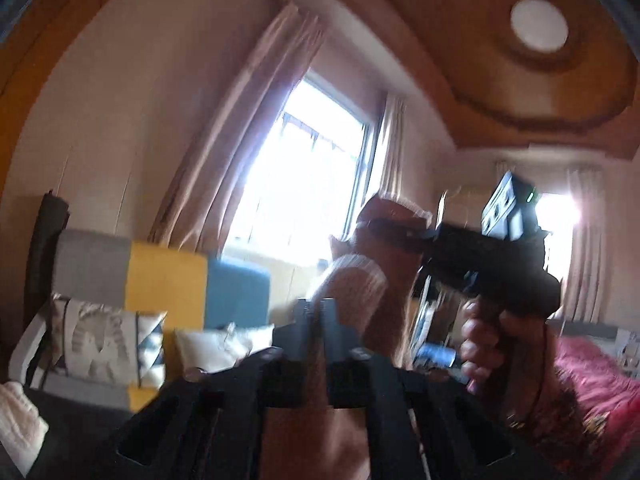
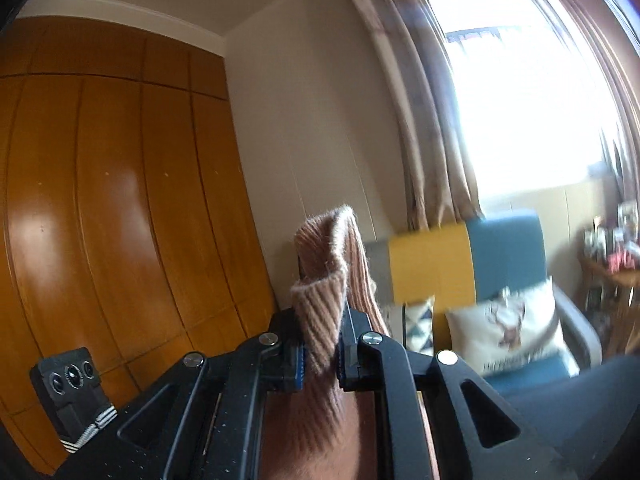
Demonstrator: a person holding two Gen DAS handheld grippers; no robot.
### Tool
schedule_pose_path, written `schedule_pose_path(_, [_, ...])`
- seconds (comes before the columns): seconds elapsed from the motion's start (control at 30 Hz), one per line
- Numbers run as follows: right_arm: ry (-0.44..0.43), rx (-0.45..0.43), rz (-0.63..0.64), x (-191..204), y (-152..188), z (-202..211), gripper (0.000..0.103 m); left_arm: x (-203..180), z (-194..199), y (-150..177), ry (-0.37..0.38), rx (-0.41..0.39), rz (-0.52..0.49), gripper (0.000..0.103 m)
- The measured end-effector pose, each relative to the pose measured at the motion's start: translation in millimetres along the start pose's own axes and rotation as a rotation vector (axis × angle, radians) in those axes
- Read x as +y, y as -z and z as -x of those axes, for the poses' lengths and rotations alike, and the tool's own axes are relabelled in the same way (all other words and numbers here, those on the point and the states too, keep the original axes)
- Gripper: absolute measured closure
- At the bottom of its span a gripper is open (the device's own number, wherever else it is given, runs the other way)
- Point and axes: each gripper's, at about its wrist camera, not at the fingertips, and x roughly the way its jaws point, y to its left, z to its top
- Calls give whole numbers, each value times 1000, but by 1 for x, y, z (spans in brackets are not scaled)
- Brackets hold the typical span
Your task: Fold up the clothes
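Here, both grippers are being held up high, cameras tilting toward wall and ceiling, with a pinkish-brown ribbed knit garment [image 2: 320, 320] strung between them.

Left gripper [image 1: 316, 312]: its fingers are sitting close together around a pale, blurred ribbed edge of the knit, which is running up and to the right from the fingertips. The view is motion-smeared, so I am judging a pinch rather than seeing it cleanly.

Right gripper [image 2: 320, 354]: its fingers are pinching a folded ribbed edge; the fabric is poking up past the tips and hanging down behind them through the frame. In the left wrist view this same tool is showing to the right, gripped in the person's hand [image 1: 504, 344], at about the same height.

Judgement: the garment's long axis is hanging downward below both grips, with the held edge spanning left to right. Neither hand is nearer; the next move likely calls for lowering both together onto the bed [image 1: 592, 376] below.

Background: wooden wardrobe [image 2: 112, 200], curtained window [image 2: 520, 92], yellow-and-blue headboard [image 2: 468, 256].
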Motion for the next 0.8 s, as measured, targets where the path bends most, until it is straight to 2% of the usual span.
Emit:
schedule_pose_path(0.07, [-30, -18, 6, 10, -15, 5, 93, -10, 9, -19, 17, -48, -21, 103])
schedule_pose_path(0.17, [-52, -71, 47, 27, -37, 15, 103, -28, 13, -41, 24, -61, -85, 103])
schedule_pose_path(0.2, [-40, -102, 86, 35, -42, 22, 103, -32, 12, -42, 18, -56, -105, 102])
schedule_pose_path(0.27, [-15, -163, 162, 49, -52, 35, 103, -35, 8, -33, -13, -29, -141, 97])
schedule_pose_path(0.3, [-6, -166, 189, 54, -53, 38, 103, -37, 6, -29, -29, -15, -159, 86])
schedule_pose_path(0.33, [-1, -136, 199, 55, -49, 34, 103, -33, 1, -20, -57, 10, -161, 80])
schedule_pose_path(0.37, [3, -102, 196, 52, -43, 30, 102, -25, -5, -7, -99, 46, -147, 77])
schedule_pose_path(0.4, [7, -59, 173, 43, -32, 23, 95, -14, -11, 8, -134, 87, -124, 77])
schedule_pose_path(0.43, [12, -6, 150, 32, -17, 13, 87, 1, -18, 26, -158, 136, -83, 77])
schedule_pose_path(0.5, [39, 116, 118, 14, 24, -8, 49, 35, -30, 69, -204, 246, 20, 77])
schedule_pose_path(0.57, [54, 242, 110, -4, 77, -27, 36, 68, -37, 117, -260, 347, 123, 78])
schedule_pose_path(0.7, [113, 479, 76, -44, 186, -66, 36, 117, -32, 207, -385, 543, 235, 78])
schedule_pose_path(0.8, [116, 644, 2, -70, 252, -91, 36, 141, -18, 257, -454, 646, 352, 78])
